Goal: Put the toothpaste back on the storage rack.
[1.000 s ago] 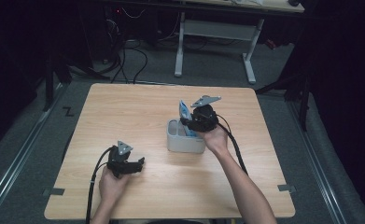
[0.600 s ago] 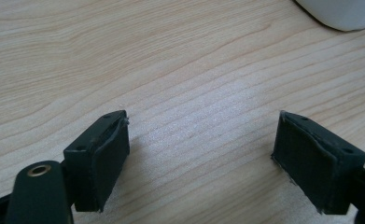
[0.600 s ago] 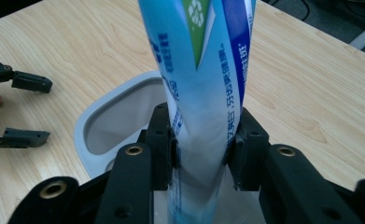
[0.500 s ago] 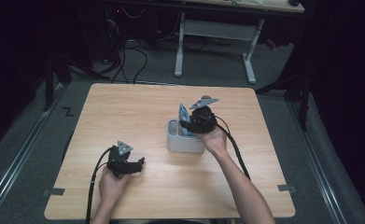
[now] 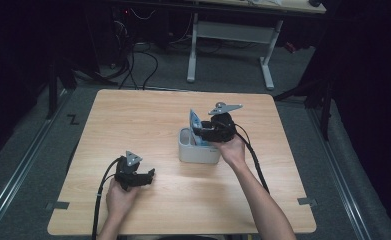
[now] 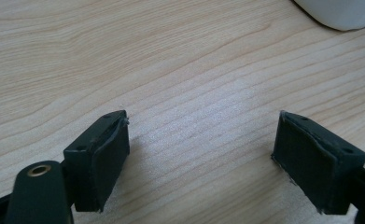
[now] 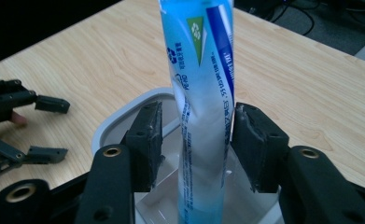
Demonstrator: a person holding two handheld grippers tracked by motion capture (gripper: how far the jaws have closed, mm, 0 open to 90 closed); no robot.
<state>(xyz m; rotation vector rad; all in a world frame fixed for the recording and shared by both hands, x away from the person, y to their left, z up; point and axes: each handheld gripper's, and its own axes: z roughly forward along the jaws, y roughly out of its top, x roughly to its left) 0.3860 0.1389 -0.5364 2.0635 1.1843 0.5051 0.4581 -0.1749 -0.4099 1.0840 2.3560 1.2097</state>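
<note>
the right claw [image 7: 196,140] is just spreading its jaws off the blue tube [image 7: 203,107], which is standing upright in the white tub [image 5: 198,150] mid-worktop [image 5: 133,115], so the drop-off is looking done; the left claw [image 6: 201,149] is idling spread and empty over bare wood.

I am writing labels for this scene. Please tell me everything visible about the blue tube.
The blue tube is soft plastic, blue and white with small print and a green triangle. It stands upright in the white container, its top rising above the rim. The right gripper has just been opening: its pads flank the tube, seemingly no longer squeezing.
</note>
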